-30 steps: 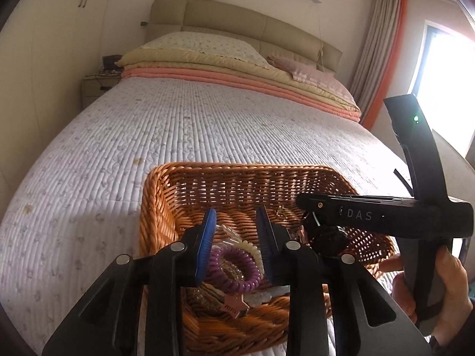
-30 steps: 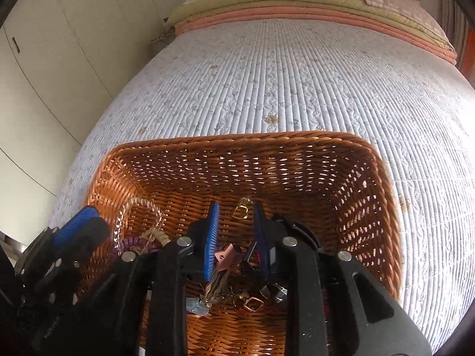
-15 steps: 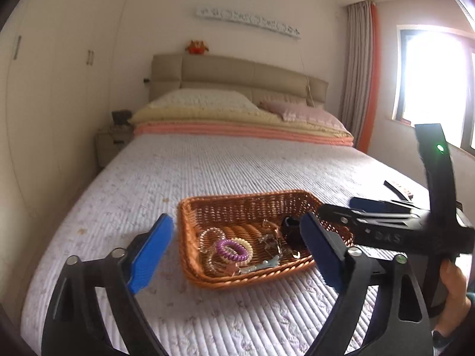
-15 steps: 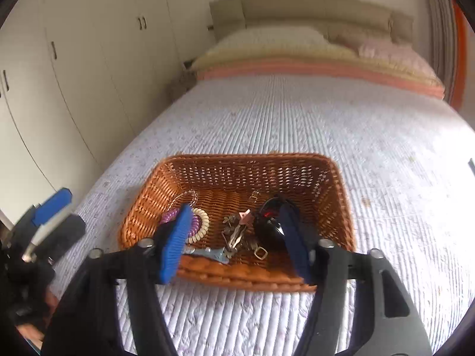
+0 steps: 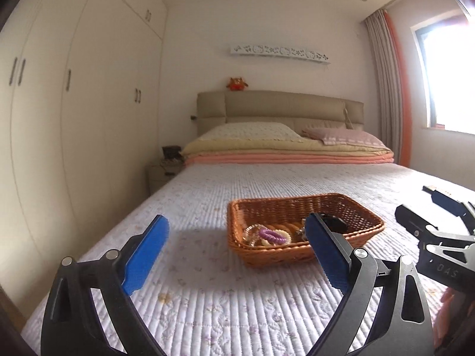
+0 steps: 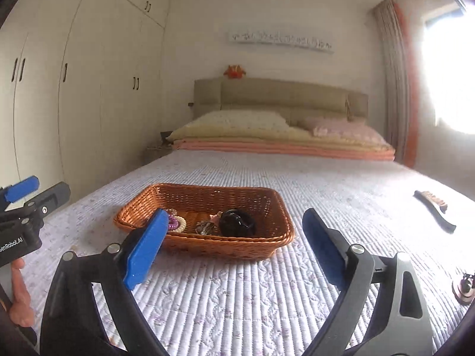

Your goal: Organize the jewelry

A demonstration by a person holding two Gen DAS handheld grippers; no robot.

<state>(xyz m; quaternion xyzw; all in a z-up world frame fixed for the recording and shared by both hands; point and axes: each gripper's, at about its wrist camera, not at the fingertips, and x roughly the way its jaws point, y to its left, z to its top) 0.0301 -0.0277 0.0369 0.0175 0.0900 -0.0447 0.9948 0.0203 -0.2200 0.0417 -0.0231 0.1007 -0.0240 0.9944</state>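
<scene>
the wicker basket [image 5: 302,231] sat on the quilted bed [image 5: 237,296], well forward of the pillows, with the jewelry and hair pieces inside it: a purple coil tie [image 5: 268,234] beside a cream one, a clear beaded bracelet [image 5: 252,235], a cluster of small metal clips [image 6: 204,227] and a black clip [image 6: 237,219].

the left gripper [image 5: 237,249] stood apart from the basket, jaws wide and nothing between them. the right gripper [image 6: 234,240] was likewise wide and empty; its jaws had just been opening. both had been nearly closed inside the basket a second earlier and were now drawn back from it.

one item remained outside the basket: a dark comb-like piece [image 6: 433,210] lay on the quilt well to the right.

risks noted, as judgement:
- the comb-like piece lay flat on soft ribbed fabric; a low approach could snag the quilt or push the piece along rather than lift it.
- the basket looked light on a yielding surface; a knock from either gripper could tip it or shift it and spill the contents.
- the clips and coil ties lay tangled close together; picking one could drag others out.
</scene>
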